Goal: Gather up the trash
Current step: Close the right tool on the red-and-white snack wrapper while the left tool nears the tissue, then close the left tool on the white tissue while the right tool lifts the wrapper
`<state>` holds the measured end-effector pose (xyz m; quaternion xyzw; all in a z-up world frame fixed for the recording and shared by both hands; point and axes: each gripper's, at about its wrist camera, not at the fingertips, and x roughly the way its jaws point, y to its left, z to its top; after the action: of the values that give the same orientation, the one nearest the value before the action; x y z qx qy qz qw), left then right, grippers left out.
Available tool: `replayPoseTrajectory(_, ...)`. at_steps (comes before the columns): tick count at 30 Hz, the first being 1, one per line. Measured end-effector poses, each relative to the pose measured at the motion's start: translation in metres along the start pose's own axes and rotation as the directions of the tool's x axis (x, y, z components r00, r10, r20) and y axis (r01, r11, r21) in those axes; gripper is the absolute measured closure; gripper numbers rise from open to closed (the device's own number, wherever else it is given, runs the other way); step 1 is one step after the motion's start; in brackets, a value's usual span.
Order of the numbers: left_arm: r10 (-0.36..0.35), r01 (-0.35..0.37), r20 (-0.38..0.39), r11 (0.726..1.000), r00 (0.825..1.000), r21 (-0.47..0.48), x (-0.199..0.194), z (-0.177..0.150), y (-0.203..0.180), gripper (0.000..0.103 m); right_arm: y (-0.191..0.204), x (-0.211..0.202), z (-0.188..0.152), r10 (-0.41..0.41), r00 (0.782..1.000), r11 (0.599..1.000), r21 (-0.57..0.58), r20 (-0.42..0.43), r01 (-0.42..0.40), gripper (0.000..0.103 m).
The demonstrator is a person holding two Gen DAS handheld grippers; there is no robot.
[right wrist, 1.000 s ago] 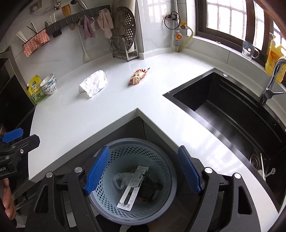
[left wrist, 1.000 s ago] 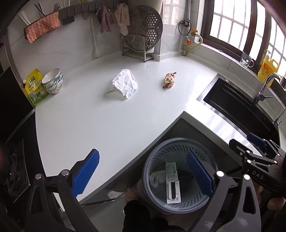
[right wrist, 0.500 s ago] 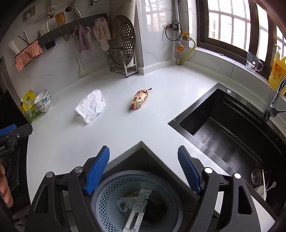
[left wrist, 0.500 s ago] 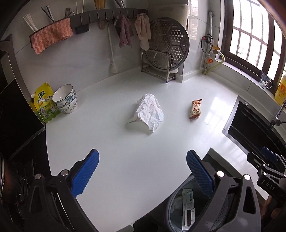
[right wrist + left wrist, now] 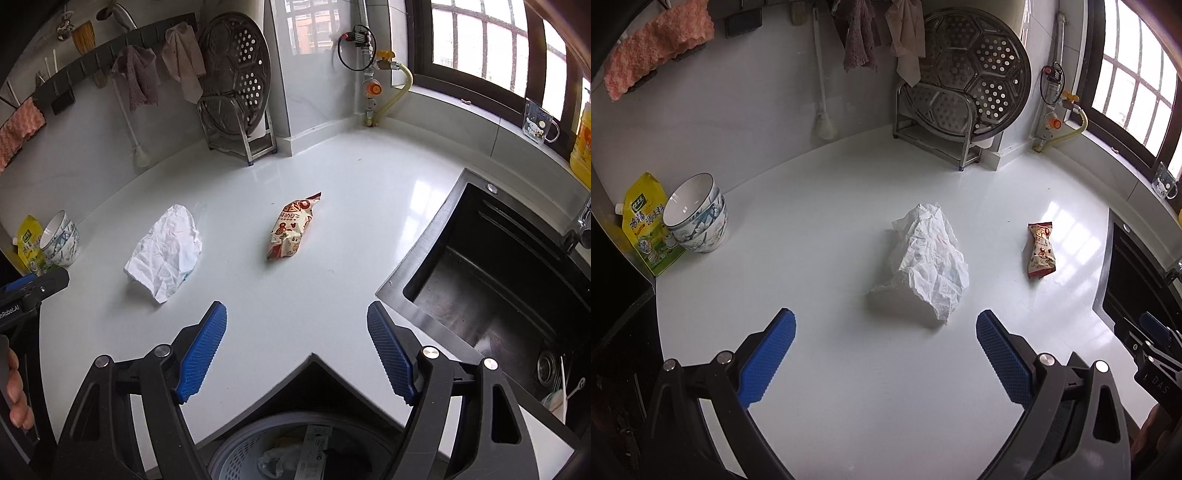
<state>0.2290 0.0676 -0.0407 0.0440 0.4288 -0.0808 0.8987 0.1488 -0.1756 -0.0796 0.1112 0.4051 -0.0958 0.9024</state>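
Observation:
A crumpled white paper [image 5: 931,258] lies mid-counter, also in the right wrist view [image 5: 166,253]. A red and cream snack wrapper [image 5: 1041,250] lies to its right, also in the right wrist view [image 5: 291,230]. My left gripper [image 5: 885,354] is open and empty, above the counter just short of the paper. My right gripper [image 5: 297,349] is open and empty over the counter's inner corner, short of the wrapper. The grey perforated trash basket [image 5: 236,448] sits below the counter edge with trash inside.
Stacked bowls [image 5: 698,221] and a yellow-green pouch [image 5: 646,225] stand at the left. A metal rack with a perforated steamer plate [image 5: 964,92] stands at the back. The black sink [image 5: 498,280] is at the right. A yellow bottle [image 5: 581,144] and a glass mug [image 5: 539,123] sit by the window.
Both grippers rose from above the trash basket and moved forward over the counter. The paper and wrapper are now closer and larger. Both stay open.

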Motion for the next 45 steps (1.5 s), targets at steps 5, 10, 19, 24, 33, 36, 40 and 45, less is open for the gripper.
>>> replayPoseTrajectory(5, -0.015, 0.015, -0.014, 0.999, 1.0, 0.029, 0.039, 0.022, 0.002, 0.007, 0.002, 0.044, 0.027, -0.028, 0.999, 0.997, 0.075, -0.032, 0.03, 0.028)
replayPoseTrajectory(10, -0.059, 0.062, -0.063, 0.997, 0.996, 0.048, 0.078, 0.039, -0.003, 0.006, -0.001, 0.087, 0.055, -0.003, 0.997, 0.988, 0.153, -0.083, 0.015, 0.028)
replayPoseTrajectory(19, -0.084, 0.093, -0.092, 0.991, 0.992, 0.092, 0.119, 0.052, -0.016, 0.006, 0.004, 0.148, 0.082, -0.102, 0.982, 0.981, 0.149, -0.157, 0.125, 0.028)
replayPoseTrajectory(24, -0.094, 0.102, -0.105, 0.992, 0.99, 0.078, 0.13, 0.052, -0.014, 0.007, 0.007, 0.17, 0.082, -0.145, 0.971, 0.98, 0.107, -0.19, 0.167, 0.028)
replayPoseTrajectory(33, -0.117, 0.124, -0.119, 0.991, 0.986, 0.058, 0.135, 0.048, -0.01, 0.007, 0.012, 0.181, 0.081, -0.141, 0.971, 0.987, 0.045, -0.191, 0.152, 0.066)
replayPoseTrajectory(36, -0.12, 0.127, -0.119, 0.99, 0.986, 0.057, 0.137, 0.048, -0.009, 0.007, 0.013, 0.175, 0.08, -0.131, 0.977, 0.99, 0.037, -0.169, 0.139, 0.07)
replayPoseTrajectory(40, -0.112, 0.119, -0.109, 0.991, 0.988, 0.061, 0.137, 0.048, -0.009, 0.007, 0.014, 0.161, 0.077, -0.106, 0.984, 0.992, 0.052, -0.142, 0.114, 0.072)
replayPoseTrajectory(45, -0.1, 0.108, -0.081, 0.99, 0.992, 0.096, 0.134, 0.049, -0.015, 0.017, 0.015, 0.151, 0.073, -0.083, 0.988, 0.993, 0.069, -0.133, 0.093, 0.072)
